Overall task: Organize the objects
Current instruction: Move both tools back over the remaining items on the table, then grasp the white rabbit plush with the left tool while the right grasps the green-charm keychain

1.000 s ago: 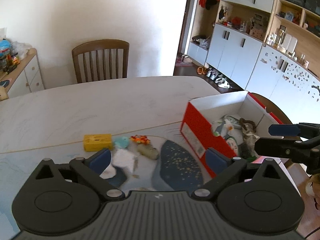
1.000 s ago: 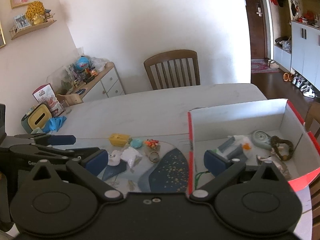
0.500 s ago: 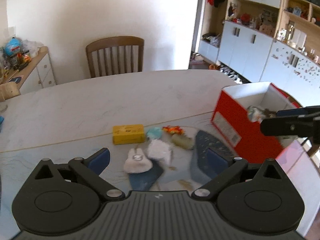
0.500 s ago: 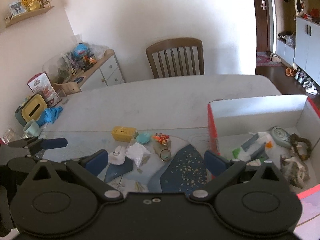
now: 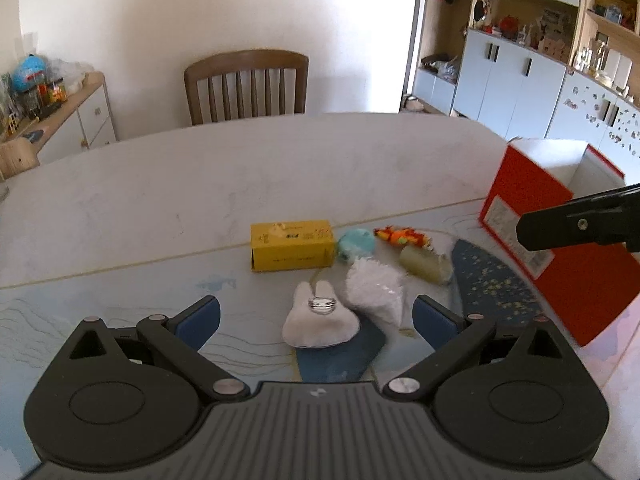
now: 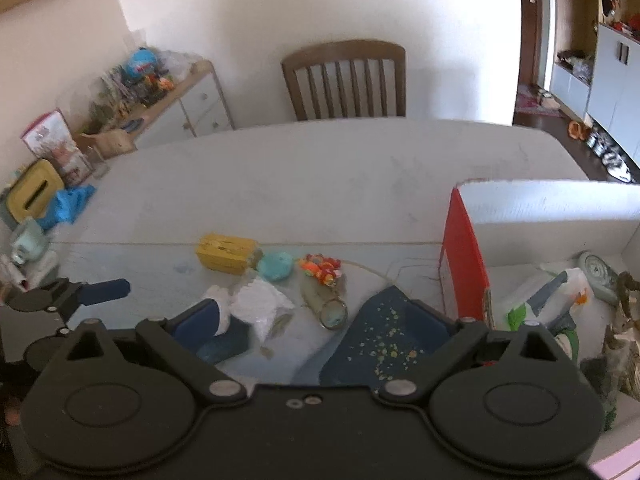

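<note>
Small objects lie on the table: a yellow box (image 5: 292,245), a teal disc (image 5: 356,243), an orange toy (image 5: 402,237), a white crumpled bag (image 5: 374,293), a white rabbit-shaped pouch (image 5: 320,319) and a pale green tube (image 5: 424,265). My left gripper (image 5: 316,316) is open and empty, with the pouch between its fingers. My right gripper (image 6: 314,320) is open and empty above the same cluster. The yellow box (image 6: 226,258) and the teal disc (image 6: 276,266) show there too. A red box with white inside (image 6: 464,248) stands at the right, holding several items.
A wooden chair (image 5: 246,84) stands at the far side of the table. A sideboard with clutter (image 6: 160,92) is at the left. A yellow tissue box (image 6: 34,194) and a blue cloth (image 6: 68,204) sit at the table's left edge. Cabinets (image 5: 516,80) line the right wall.
My left gripper has swung left from the red box toward the small objects, which are now centred between its fingers. My right gripper has also shifted left, away from the box.
</note>
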Demonstrator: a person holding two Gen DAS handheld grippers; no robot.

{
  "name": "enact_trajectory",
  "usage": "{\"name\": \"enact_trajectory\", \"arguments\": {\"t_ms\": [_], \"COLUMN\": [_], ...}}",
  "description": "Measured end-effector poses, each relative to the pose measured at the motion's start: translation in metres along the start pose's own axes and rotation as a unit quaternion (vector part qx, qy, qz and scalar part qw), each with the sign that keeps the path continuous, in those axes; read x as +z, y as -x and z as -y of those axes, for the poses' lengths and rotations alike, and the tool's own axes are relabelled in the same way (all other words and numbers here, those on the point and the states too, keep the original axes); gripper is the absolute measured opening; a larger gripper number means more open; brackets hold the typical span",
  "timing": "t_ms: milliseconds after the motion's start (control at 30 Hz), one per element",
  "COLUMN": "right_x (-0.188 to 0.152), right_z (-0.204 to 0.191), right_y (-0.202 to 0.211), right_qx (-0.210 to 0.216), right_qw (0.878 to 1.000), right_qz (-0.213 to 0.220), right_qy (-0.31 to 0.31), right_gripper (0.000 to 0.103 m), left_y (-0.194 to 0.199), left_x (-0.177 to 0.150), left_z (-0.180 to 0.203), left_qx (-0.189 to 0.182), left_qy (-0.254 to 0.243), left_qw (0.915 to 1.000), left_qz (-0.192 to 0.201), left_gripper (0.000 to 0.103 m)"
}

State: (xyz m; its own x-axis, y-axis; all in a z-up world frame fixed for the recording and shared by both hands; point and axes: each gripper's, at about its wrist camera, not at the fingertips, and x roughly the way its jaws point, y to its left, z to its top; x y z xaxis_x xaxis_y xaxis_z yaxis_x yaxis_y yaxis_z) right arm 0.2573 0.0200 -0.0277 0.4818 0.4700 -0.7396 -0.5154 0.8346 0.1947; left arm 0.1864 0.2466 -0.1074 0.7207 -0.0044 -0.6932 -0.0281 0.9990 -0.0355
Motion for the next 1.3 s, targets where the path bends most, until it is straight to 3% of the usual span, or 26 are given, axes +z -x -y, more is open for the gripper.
{"name": "enact_trajectory", "arguments": {"t_ms": [367,867,1033,1133,1200,1300], "right_x": [0.003,0.002,0.002,0.002,0.002,0.003], "right_z": [0.005,0.007,0.002,-0.002,-0.005,-0.004], "right_y": [-0.048,-0.089,-0.094,-0.096,-0.098,-0.101], "right_qx": [-0.026,-0.027,-0.017,-0.012,-0.013,-0.016], "right_qw": [0.999,0.995,0.995,0.994,0.994,0.993], "right_qz": [-0.043,-0.081,-0.081,-0.083,-0.083,-0.086], "right_qy": [0.014,0.051,0.064,0.071,0.073,0.074], "right_gripper": [0.089,0.065,0.047,0.042,0.041,0.029], "left_y": [-0.039,-0.062,-0.062,-0.060,-0.059,-0.058], "left_x": [-0.005,-0.012,-0.013,-0.014,-0.014,-0.012], "left_z": [-0.009,-0.009,-0.007,-0.006,-0.006,-0.005], "left_qx": [0.014,0.006,-0.002,-0.006,-0.004,-0.006], "left_qy": [-0.010,-0.009,-0.013,-0.016,-0.017,-0.018], "left_qw": [0.9997,0.9995,0.9995,0.9995,0.9995,0.9996], "left_qz": [-0.018,-0.031,-0.030,-0.026,-0.025,-0.023], "left_gripper": [0.103,0.101,0.089,0.079,0.069,0.054]}}
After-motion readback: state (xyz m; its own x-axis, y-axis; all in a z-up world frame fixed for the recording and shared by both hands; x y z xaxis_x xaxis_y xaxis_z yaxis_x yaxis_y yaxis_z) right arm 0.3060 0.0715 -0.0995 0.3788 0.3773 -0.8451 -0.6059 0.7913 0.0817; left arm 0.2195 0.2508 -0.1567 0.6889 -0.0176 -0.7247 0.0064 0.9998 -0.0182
